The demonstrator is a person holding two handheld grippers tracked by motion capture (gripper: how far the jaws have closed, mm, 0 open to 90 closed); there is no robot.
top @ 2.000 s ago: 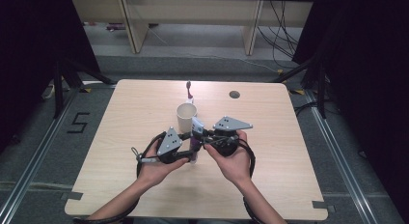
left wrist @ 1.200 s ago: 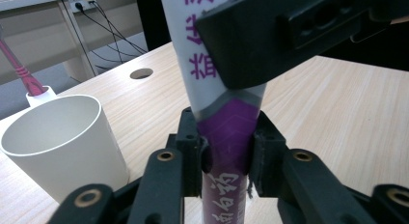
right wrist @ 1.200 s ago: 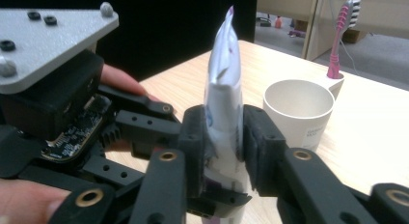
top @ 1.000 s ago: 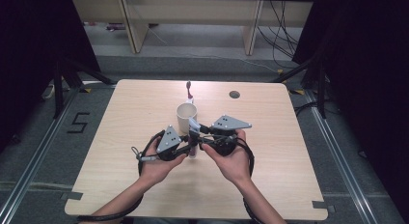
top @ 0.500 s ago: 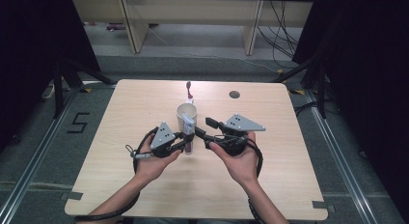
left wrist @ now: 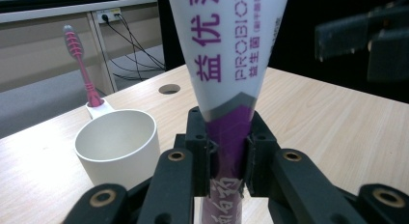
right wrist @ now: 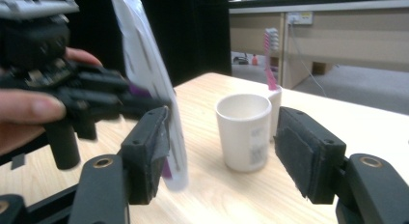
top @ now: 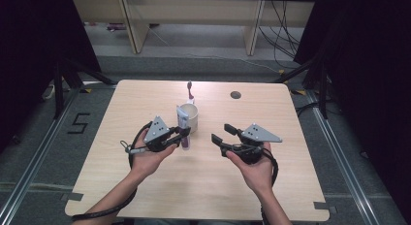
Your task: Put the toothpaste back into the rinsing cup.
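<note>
The toothpaste tube (top: pixel 183 123) is left pinched upright by the left gripper (top: pixel 183 135) alone, the right gripper (top: pixel 221 134) having been spread and withdrawn rightward, so handover appears completed.

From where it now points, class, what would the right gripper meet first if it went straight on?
Probably the white cup, which stands ahead between the right gripper's open jaws; the toothpaste tube sits left of that line, though depth is unclear.

Glossy plastic tube (left wrist: pixel 226 64), matt cup (left wrist: pixel 118 147), wood-grain table (top: pixel 203 186).

Light wooden table (top: pixel 145 186) with round hole (top: pixel 235 95), white cup (top: pixel 190 119) on it.
</note>
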